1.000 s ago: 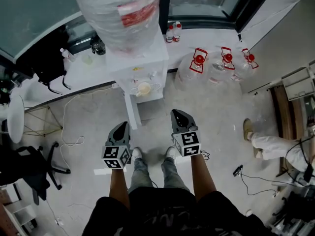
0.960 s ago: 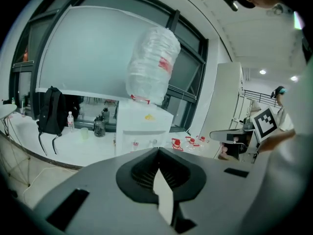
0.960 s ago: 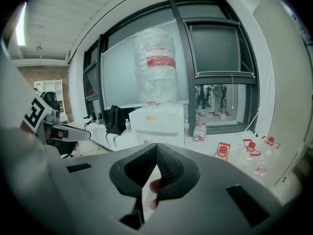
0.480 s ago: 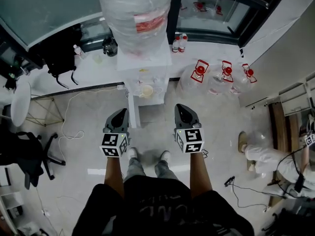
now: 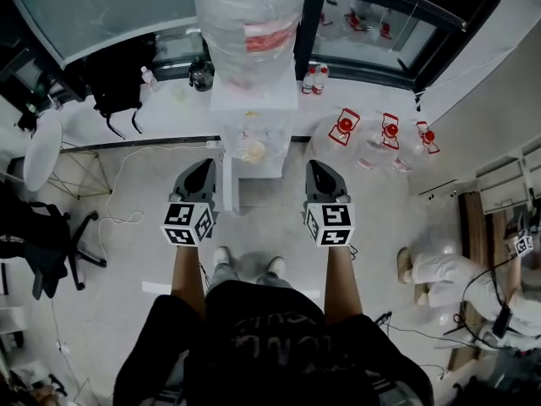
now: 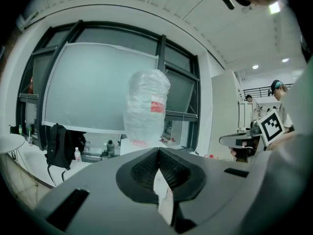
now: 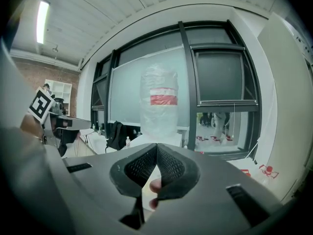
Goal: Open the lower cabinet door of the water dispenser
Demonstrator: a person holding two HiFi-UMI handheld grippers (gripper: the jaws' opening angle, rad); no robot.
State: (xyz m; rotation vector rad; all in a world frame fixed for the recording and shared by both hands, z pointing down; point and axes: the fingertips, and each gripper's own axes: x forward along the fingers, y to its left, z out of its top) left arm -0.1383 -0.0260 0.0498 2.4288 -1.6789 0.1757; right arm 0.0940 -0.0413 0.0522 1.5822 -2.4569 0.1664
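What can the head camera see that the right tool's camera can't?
Only the head view shows the person's shoes and someone in white trousers on the right. Only the right gripper view shows the ceiling light and brick wall. Both show the big wrapped water bottle and the black backpack.

Bright, even light; gripper views fisheye-warped, corners dark.
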